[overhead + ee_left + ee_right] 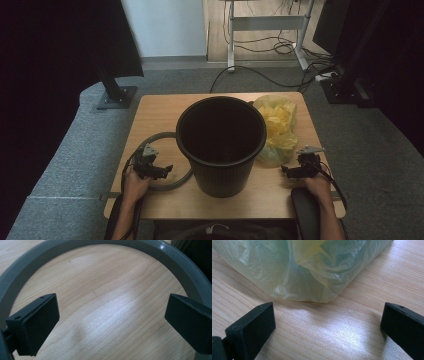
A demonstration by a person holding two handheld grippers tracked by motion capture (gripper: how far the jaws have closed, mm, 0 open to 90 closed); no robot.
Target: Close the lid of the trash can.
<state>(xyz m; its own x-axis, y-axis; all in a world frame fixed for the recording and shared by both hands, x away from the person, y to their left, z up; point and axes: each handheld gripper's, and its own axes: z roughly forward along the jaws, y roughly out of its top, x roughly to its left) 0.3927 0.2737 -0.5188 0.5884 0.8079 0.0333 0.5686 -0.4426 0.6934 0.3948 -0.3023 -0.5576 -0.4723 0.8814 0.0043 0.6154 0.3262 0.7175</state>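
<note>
Bag (307,272) crumpled, long axis away from person | right gripper (328,322) spread, empty

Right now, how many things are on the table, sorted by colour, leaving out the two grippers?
Black: 1, the bin
Grey: 1, the ring lying flat left of the bin
Yellow: 1, the plastic bag right of the bin
Total: 3

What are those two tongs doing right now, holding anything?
Left tongs: open, holding nothing, above the wooden table inside the grey plastic ring.
Right tongs: open, holding nothing, just short of the crumpled yellow plastic bag.
</note>
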